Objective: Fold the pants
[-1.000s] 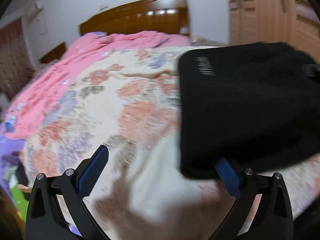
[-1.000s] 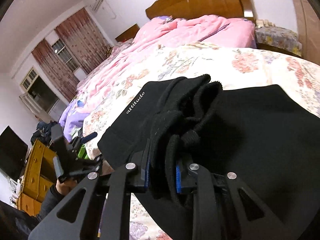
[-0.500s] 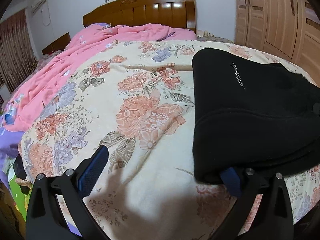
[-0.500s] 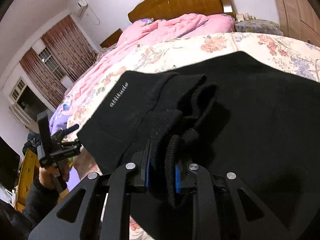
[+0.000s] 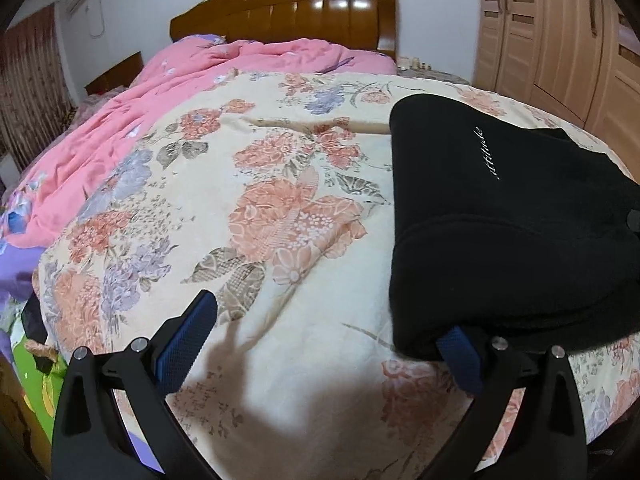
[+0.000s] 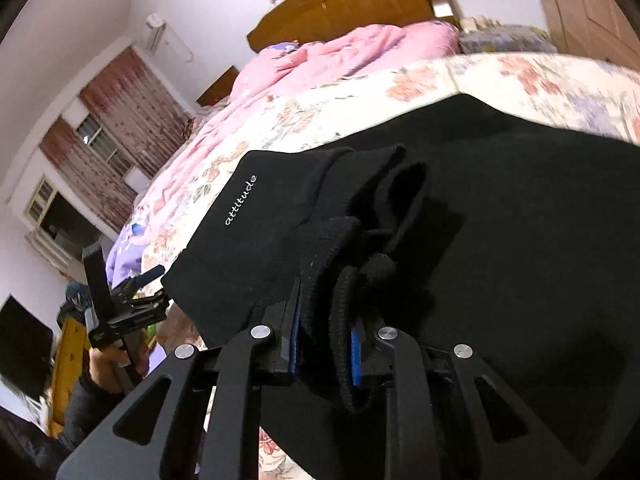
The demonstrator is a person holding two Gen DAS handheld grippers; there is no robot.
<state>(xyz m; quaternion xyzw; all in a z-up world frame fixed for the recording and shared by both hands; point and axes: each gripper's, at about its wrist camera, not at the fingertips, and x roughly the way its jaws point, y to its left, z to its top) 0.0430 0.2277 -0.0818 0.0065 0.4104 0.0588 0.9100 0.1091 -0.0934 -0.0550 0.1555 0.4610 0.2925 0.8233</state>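
Black pants (image 5: 492, 216) with white "attitude" lettering lie folded on the floral bedspread (image 5: 248, 216), at the right of the left wrist view. My left gripper (image 5: 320, 340) is open and empty; its right finger (image 5: 460, 354) sits at the pants' near edge, under the fold. My right gripper (image 6: 324, 344) is shut on a bunched ribbed edge of the pants (image 6: 480, 240) and holds it above the folded layers. The left gripper (image 6: 120, 304) also shows at the far left of the right wrist view.
A pink quilt (image 5: 168, 92) covers the bed's far left side below a wooden headboard (image 5: 296, 16). Wooden wardrobe doors (image 5: 560, 40) stand at the right. The bed's left edge drops to clutter (image 5: 24, 320). A curtained window (image 6: 112, 136) is beyond.
The pants have settled lower onto the bed. My right gripper has moved with the held edge. My left gripper has stayed open beside the pants' near edge.
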